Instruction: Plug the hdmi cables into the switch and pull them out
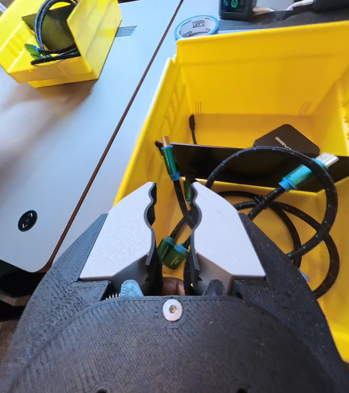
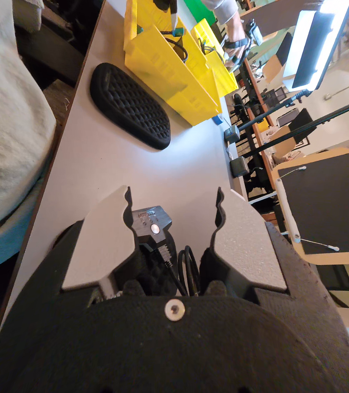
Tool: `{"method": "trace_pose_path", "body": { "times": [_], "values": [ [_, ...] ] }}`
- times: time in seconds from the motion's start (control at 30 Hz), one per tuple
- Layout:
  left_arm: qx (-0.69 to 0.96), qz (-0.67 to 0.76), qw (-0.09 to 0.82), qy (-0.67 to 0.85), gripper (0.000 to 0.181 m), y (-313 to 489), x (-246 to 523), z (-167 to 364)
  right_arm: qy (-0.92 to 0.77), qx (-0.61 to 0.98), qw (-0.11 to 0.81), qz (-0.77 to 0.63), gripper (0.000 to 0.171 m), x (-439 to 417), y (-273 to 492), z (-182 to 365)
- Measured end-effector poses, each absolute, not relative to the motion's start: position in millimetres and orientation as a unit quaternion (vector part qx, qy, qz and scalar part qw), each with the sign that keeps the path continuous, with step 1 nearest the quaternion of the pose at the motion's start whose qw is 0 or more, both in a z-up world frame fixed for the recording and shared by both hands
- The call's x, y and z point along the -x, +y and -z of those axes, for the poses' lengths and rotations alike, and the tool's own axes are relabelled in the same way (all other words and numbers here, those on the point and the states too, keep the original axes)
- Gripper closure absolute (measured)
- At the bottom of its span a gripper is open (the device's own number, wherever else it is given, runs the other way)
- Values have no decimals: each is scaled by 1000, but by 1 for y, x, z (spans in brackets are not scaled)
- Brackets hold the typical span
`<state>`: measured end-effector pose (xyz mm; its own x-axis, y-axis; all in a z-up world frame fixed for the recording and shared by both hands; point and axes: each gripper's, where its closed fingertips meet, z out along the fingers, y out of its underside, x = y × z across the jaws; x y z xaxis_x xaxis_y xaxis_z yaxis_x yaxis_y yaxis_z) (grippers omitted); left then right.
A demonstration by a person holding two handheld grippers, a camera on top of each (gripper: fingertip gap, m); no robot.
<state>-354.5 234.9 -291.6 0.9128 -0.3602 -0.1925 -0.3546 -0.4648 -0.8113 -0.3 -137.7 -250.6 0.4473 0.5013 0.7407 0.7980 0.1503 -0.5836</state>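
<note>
While it hangs over the near compartment of the large yellow plastic bin (image 1: 254,70), the left gripper (image 1: 173,189) has its grey fingers a narrow gap apart, closed on nothing. Far to its left, a smaller yellow bin (image 1: 48,70) holding coiled cable sits on the pale grey table (image 1: 41,138). Below the gripper lie black braided HDMI cables (image 1: 309,214) with green metal plugs; one green plug (image 1: 169,253) shows between the fingers but is not pinched. A second plug (image 1: 166,155) leans upright against the black divider (image 1: 243,157), and a third plug (image 1: 301,172) rests across it farther right. Behind the divider sits a flat black box (image 1: 286,138).

In the right wrist view, the right gripper (image 2: 173,191) is spread wide above the table. A small dark metal HDMI switch (image 2: 152,223) with a round silver button lies just beside its left finger (image 2: 103,238), with a thin black cable (image 2: 187,270) looped next to it. A black textured pad (image 2: 128,106) lies farther off, beside the yellow bins.
</note>
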Motion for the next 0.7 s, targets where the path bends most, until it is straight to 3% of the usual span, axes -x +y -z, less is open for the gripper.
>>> {"method": "trace_pose_path", "body": {
  "times": [0.27, 0.4, 0.53, 0.7],
  "values": [
    [875, -27, 428, 223, 151, 251, 353, 312, -510, 613, 586, 148, 100, 6, -139, 238],
    [872, -50, 420, 248, 169, 257, 350, 324, -513, 612, 581, 160, 100, 6, -138, 239],
    [787, -41, 558, 261, 173, 249, 335, 281, -514, 618, 565, 186, 101, 0, -132, 244],
    [558, -58, 791, 242, 173, 191, 320, 169, -506, 598, 594, 181, 105, 9, -129, 235]
  ]
}}
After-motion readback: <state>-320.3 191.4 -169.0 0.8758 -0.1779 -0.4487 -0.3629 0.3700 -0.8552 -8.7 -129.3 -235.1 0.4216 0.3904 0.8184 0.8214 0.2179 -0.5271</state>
